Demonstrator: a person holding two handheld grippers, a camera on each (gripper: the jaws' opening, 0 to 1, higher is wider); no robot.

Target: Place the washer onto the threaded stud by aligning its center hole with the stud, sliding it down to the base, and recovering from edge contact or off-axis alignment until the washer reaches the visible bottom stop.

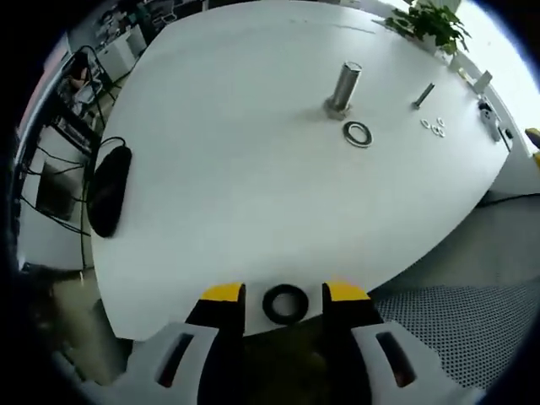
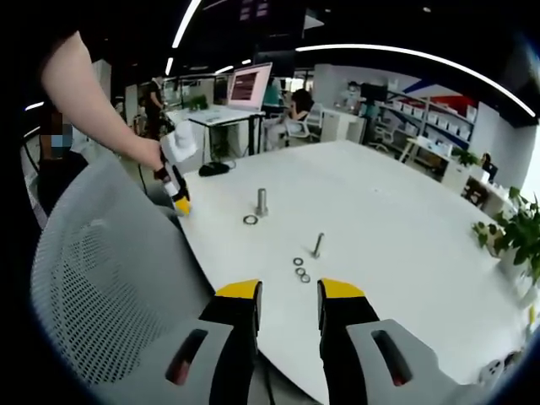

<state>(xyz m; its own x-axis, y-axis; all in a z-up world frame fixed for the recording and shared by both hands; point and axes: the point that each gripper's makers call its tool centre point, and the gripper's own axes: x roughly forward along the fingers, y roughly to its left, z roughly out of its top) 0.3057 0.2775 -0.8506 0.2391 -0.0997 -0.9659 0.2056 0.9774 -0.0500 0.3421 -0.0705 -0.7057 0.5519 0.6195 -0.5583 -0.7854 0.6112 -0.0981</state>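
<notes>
A steel threaded stud (image 1: 346, 84) stands upright on the white table (image 1: 219, 169). A silver washer (image 1: 358, 133) lies flat just in front of its base. My left gripper (image 1: 285, 293) is open at the table's near edge. A black washer (image 1: 285, 304) sits between its yellow tips, and neither jaw touches it. In the right gripper view the stud (image 2: 261, 202) and silver washer (image 2: 251, 220) lie far ahead, with the left gripper (image 2: 175, 192) in a person's hand at the table's left edge. My right gripper (image 2: 291, 291) is open over the near edge and holds nothing.
A smaller bolt (image 1: 423, 94) stands right of the stud with small washers (image 1: 433, 126) beside it. A black mouse (image 1: 110, 190) lies at the table's left. A grey mesh chair (image 2: 110, 287) stands by the near edge. A potted plant (image 1: 430, 25) sits at the far side.
</notes>
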